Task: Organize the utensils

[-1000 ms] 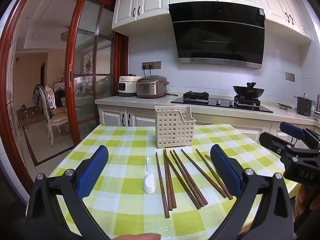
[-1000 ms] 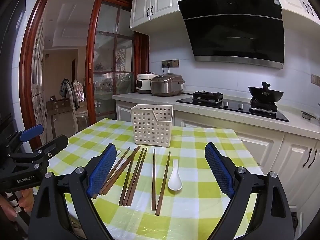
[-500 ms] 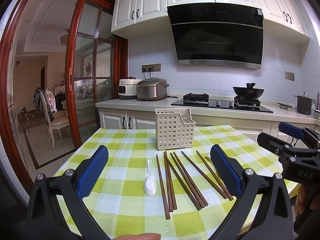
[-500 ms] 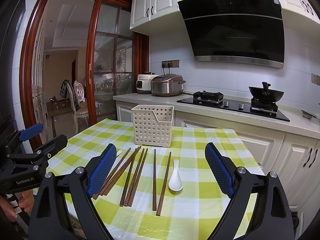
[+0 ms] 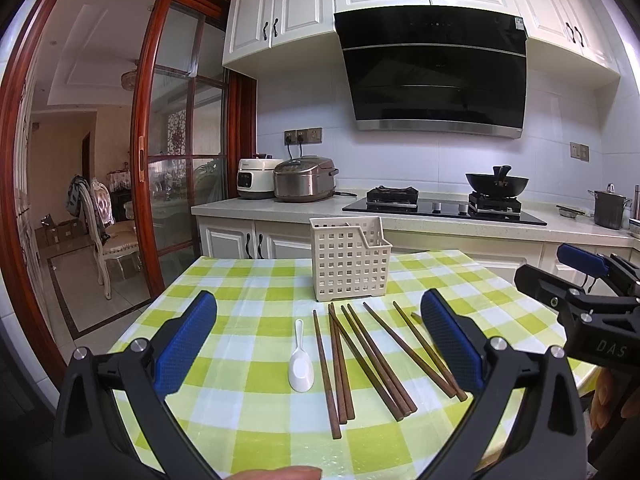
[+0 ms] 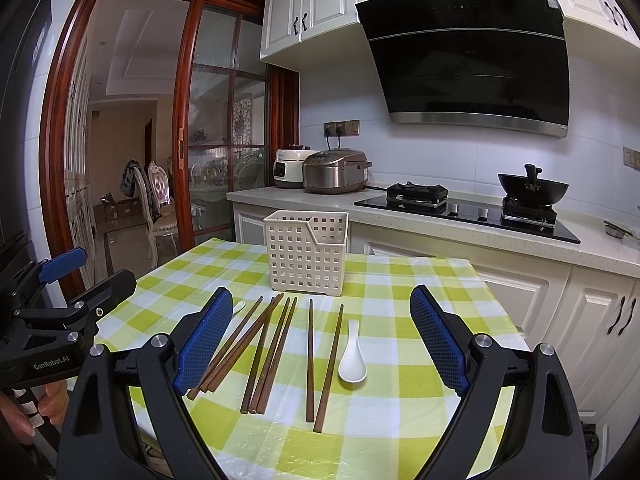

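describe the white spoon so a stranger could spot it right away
Find the table with the green checked cloth, and on it the cream basket. In front of the basket lies a row of brown chopsticks. The spoon lies at one end of that row: short, white and glossy, not long, thin and brown.

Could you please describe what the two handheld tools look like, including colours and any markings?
Both tools have black angular plastic frames with silver screws and blue textured finger pads. The left tool carries white "GenRobot.AI" lettering; the right tool reads "DAS". Bare fingers grip each handle; no cables show.
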`<state>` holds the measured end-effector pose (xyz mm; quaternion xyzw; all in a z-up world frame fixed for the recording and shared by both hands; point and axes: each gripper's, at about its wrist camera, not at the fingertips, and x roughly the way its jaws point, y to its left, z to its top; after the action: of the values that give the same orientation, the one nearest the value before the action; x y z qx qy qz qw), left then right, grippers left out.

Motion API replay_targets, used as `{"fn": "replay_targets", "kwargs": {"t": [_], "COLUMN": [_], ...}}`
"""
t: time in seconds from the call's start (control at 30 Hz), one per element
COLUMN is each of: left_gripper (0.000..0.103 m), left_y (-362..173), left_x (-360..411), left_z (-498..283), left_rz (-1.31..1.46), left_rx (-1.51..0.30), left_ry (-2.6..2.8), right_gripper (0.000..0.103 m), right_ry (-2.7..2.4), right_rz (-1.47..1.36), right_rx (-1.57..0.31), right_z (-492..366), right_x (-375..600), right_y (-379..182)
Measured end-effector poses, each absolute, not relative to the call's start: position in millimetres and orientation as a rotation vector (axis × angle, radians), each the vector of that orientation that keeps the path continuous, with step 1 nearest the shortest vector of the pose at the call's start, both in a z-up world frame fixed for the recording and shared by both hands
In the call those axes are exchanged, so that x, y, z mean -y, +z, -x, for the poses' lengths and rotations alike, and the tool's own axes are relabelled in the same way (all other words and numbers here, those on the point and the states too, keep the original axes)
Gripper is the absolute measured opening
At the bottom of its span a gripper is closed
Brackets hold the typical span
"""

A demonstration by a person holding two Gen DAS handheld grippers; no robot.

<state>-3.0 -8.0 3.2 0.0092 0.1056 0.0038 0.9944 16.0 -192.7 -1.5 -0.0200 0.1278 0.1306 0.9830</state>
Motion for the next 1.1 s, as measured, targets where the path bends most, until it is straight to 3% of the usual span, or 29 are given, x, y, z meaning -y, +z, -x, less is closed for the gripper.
{"fn": "replay_targets", "kwargs": {"t": [1.1], "left_gripper": [0.099], "left_y": [0.4], "left_x": [6.8], "left_z": [4.7], "left_rz": [-0.021], "left_rx": [-0.215], "left_ry": [0.006], "right_gripper": [0.085], "right_ry": [0.265], "right_rz": [0.036], "right_rx": [-0.261], "right_z": [-15.8], "right_x": [192.6], "right_y": [-3.6]}}
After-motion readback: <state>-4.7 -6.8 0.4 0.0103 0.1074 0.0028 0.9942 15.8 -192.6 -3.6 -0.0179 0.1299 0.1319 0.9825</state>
